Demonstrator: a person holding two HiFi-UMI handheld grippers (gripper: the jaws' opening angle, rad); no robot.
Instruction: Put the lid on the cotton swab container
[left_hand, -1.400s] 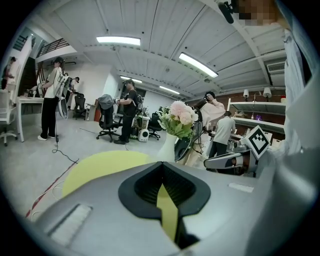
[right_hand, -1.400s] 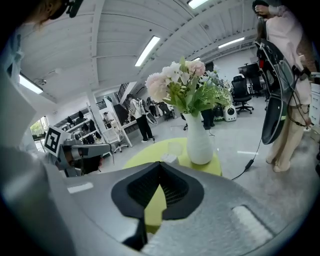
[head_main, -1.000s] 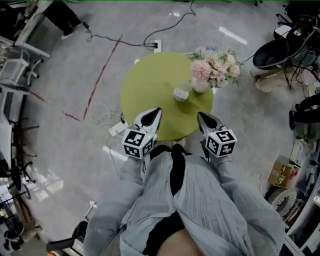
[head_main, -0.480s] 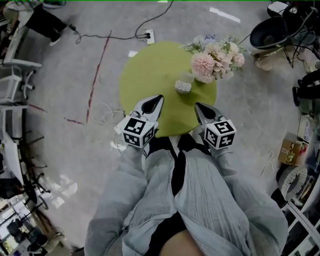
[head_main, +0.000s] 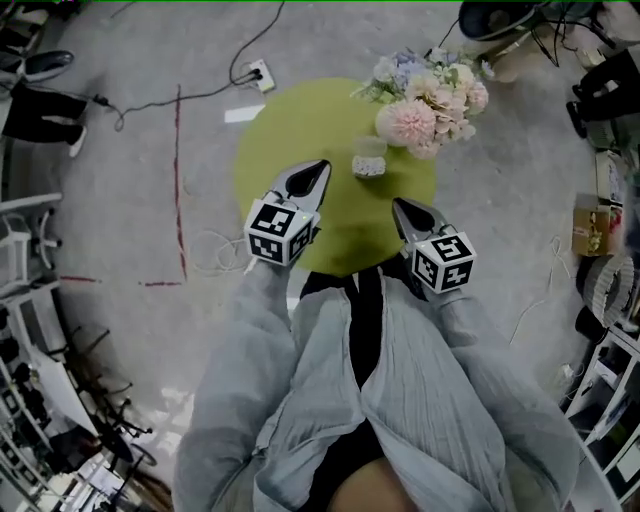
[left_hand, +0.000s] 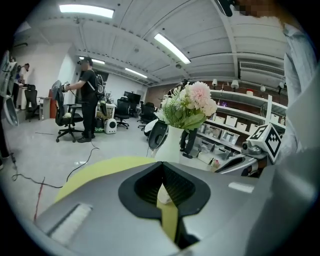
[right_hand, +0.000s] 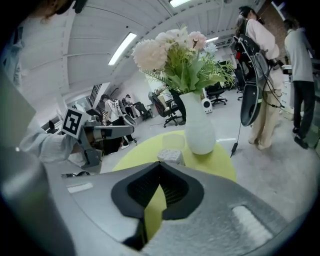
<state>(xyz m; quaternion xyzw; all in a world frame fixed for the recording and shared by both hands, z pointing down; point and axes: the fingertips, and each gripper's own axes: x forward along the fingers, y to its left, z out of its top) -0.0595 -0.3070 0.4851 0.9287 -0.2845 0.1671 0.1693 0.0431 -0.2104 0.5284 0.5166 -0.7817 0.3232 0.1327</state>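
A small clear cotton swab container (head_main: 368, 168) full of white swabs stands on the round yellow-green table (head_main: 290, 130), towards its far right. Its clear lid (head_main: 369, 148) lies on the table just beyond it, apart from it. In the right gripper view the container (right_hand: 170, 156) is ahead of the jaws and the lid (right_hand: 173, 141) is behind it. My left gripper (head_main: 320, 165) hovers over the table left of the container, jaws together and holding nothing. My right gripper (head_main: 397, 203) hangs at the near edge, also shut and empty.
A white vase of pink and white flowers (head_main: 425, 100) stands right beside the container at the table's far right edge. A power strip with cables (head_main: 258, 72) and a red tape line (head_main: 179, 170) lie on the floor. People and office chairs (left_hand: 70, 117) stand further off.
The view has swung round, so the table sits more centred. Both grippers stay shut and have edged forward over the table; container and lid have not moved.
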